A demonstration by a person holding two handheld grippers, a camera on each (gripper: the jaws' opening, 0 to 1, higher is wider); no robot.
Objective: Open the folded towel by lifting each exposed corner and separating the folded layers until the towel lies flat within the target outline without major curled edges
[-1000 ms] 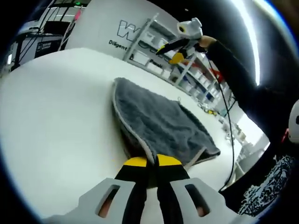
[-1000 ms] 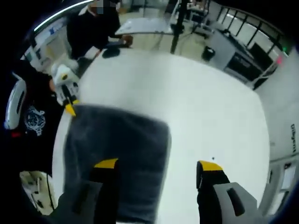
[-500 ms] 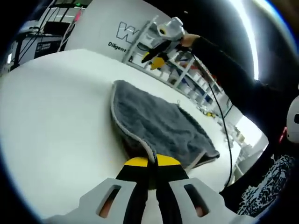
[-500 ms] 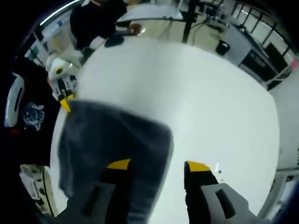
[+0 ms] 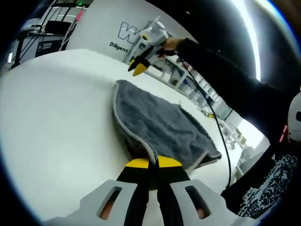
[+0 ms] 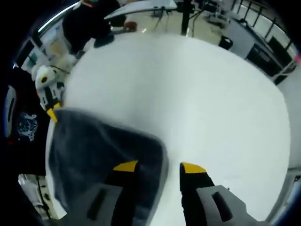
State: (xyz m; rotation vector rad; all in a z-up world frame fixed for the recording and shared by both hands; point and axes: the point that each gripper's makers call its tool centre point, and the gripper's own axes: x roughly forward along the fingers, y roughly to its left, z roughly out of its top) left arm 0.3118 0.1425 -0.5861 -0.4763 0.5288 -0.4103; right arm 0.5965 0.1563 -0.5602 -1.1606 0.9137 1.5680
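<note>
A grey folded towel [image 5: 160, 123] lies on the white table [image 5: 56, 117]. My left gripper [image 5: 149, 163] is shut on the towel's near edge, where the pale trim runs in between the yellow tips. In the left gripper view, my right gripper [image 5: 138, 69] hangs just above the towel's far corner, held by a hand in a dark sleeve. In the right gripper view the towel [image 6: 99, 150] spreads to the lower left. My right gripper [image 6: 159, 167] stands open over its corner, the jaws fairly close together. The left gripper [image 6: 51, 113] sits at the towel's far edge.
White table [image 6: 211, 103] stretches wide beyond the towel's corner. A person in dark clothes [image 6: 91, 26] stands at the far side. Storage shelves [image 5: 188, 75] and a lettered wall [image 5: 123, 33] stand behind the table. A black cable [image 5: 221, 136] hangs from the right gripper.
My right gripper has travelled across and down toward the towel's far corner, and its jaws have narrowed. The left gripper has kept still, holding the near edge.
</note>
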